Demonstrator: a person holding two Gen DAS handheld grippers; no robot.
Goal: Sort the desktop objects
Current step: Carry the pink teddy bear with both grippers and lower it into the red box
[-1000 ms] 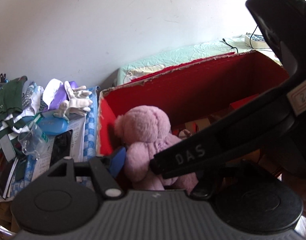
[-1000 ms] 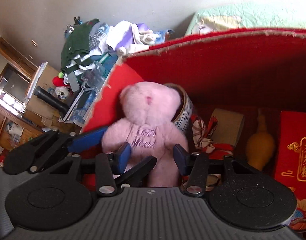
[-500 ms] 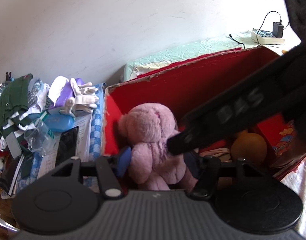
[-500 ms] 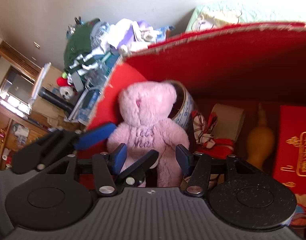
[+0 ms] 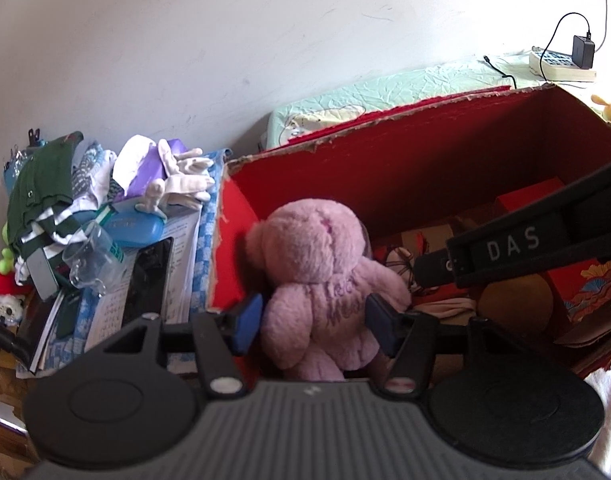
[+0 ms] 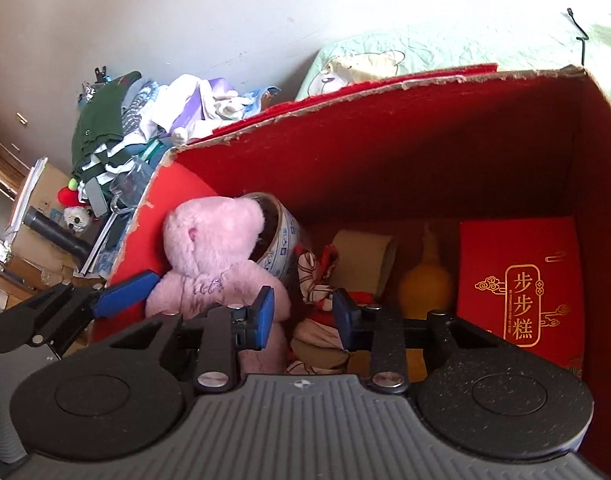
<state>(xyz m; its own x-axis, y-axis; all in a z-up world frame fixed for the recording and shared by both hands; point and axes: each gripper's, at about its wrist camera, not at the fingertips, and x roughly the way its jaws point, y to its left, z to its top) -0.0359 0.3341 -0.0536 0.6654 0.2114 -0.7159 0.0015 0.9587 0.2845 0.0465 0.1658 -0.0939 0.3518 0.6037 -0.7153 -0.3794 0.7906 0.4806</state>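
Observation:
A pink plush bear (image 5: 317, 280) sits upright in the left corner of a red cardboard box (image 5: 385, 148). My left gripper (image 5: 311, 324) is open with its blue pads on either side of the bear's body; I cannot tell if they touch it. My right gripper (image 6: 303, 318) is open and empty, just right of the bear (image 6: 213, 252), over cloth items in the box (image 6: 425, 92). The right gripper's body crosses the left wrist view (image 5: 525, 244). A left fingertip (image 6: 125, 294) shows beside the bear in the right wrist view.
In the box are a blue-and-white ceramic jar (image 6: 281, 240), a yellow gourd (image 6: 425, 288), a red gift box (image 6: 521, 284) and patterned cloth (image 6: 317, 280). Left of the box a pile holds clothes (image 5: 41, 188), white gloves (image 5: 185, 180), a glass cup (image 5: 89, 260), a phone (image 5: 149, 276). A power strip (image 5: 561, 64) lies far right.
My right gripper has moved right, off the bear, which it had been straddling. My left gripper has pulled back and its view has widened. The bear stays in the box corner.

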